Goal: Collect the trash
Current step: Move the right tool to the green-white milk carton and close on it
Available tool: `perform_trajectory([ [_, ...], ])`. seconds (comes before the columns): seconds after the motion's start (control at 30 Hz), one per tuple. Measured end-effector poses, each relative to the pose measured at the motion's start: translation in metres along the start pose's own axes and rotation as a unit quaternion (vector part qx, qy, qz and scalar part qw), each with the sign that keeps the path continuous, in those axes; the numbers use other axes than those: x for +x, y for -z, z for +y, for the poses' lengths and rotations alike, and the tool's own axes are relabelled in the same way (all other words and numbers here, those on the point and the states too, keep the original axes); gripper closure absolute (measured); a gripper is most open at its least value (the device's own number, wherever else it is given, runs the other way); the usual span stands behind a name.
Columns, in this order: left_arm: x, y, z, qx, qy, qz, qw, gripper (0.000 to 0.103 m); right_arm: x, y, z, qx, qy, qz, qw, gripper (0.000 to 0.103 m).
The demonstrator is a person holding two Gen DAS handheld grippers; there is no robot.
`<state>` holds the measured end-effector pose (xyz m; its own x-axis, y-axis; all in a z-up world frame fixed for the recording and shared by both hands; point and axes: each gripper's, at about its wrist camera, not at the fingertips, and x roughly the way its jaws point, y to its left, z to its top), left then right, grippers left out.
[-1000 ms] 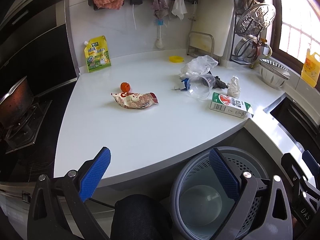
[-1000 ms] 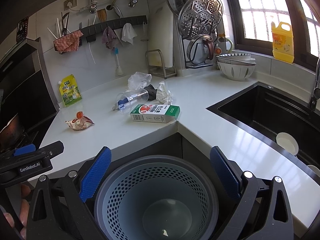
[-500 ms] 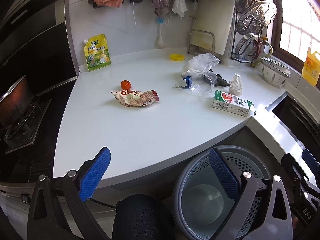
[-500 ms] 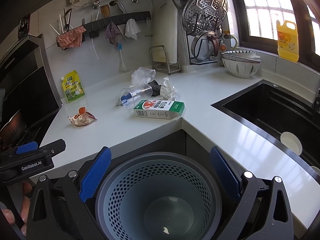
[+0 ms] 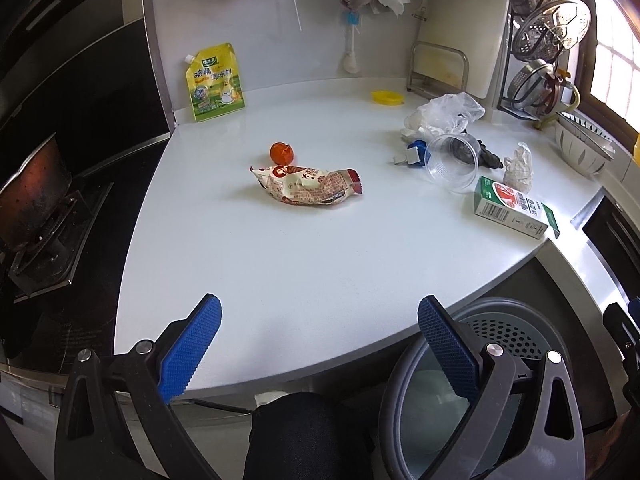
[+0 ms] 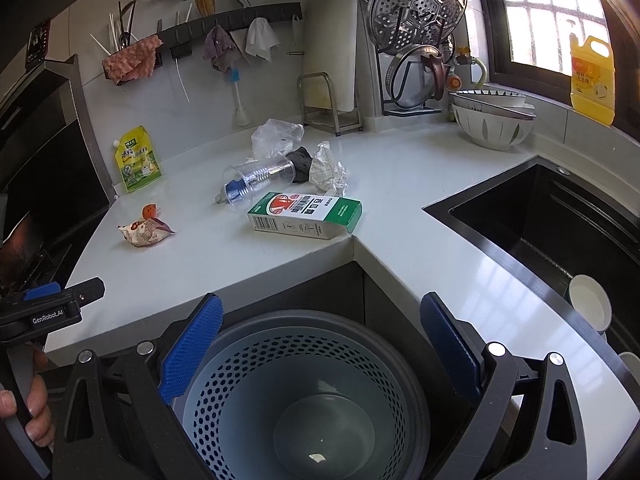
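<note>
Trash lies on the white counter (image 5: 304, 256): a snack wrapper (image 5: 308, 190) (image 6: 144, 232), a small orange piece (image 5: 281, 152), a clear plastic cup (image 5: 452, 162) (image 6: 260, 178) on its side, a green and white carton (image 5: 514, 208) (image 6: 304, 216), a clear plastic bag (image 5: 444, 114), crumpled paper (image 6: 326, 168). A grey perforated bin (image 6: 304, 396) (image 5: 500, 380) stands below the counter edge. My left gripper (image 5: 320, 352) is open and empty over the counter's front edge. My right gripper (image 6: 320, 350) is open and empty above the bin.
A yellow pouch (image 5: 214, 82) leans on the back wall. A stove with a pan (image 5: 36, 196) is on the left. A black sink (image 6: 560, 232) is on the right, with stacked bowls (image 6: 492, 120) and a lid rack (image 6: 416, 40) behind it.
Both grippers have moved forward and a little up toward the counter; the trash looks nearer. Both stay open and empty.
</note>
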<state>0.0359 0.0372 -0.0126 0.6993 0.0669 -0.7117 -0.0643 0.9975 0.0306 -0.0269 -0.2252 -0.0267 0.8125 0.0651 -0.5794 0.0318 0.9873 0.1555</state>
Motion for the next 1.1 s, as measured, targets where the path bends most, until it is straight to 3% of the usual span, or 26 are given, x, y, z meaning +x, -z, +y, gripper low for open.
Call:
perform_trajectory([
  [0.27,0.023,-0.023,-0.008,-0.016,0.003,0.012,0.9998,0.006,0.049,-0.041,-0.018,-0.035,-0.02,0.027,0.999,0.009],
  [0.57,0.04,-0.042,-0.026,-0.01,-0.005,0.019,0.9998,0.006,0.103,-0.079,-0.022,-0.083,-0.081,0.059,0.991,0.009],
  [0.87,0.053,-0.052,-0.036,-0.003,-0.01,0.023,0.9997,0.006,0.143,-0.094,-0.018,-0.134,-0.129,0.086,0.979,0.009],
  [1.1,0.062,-0.053,-0.035,-0.004,-0.013,0.03,0.9995,0.006,0.163,-0.097,-0.008,-0.163,-0.134,0.11,0.971,0.009],
])
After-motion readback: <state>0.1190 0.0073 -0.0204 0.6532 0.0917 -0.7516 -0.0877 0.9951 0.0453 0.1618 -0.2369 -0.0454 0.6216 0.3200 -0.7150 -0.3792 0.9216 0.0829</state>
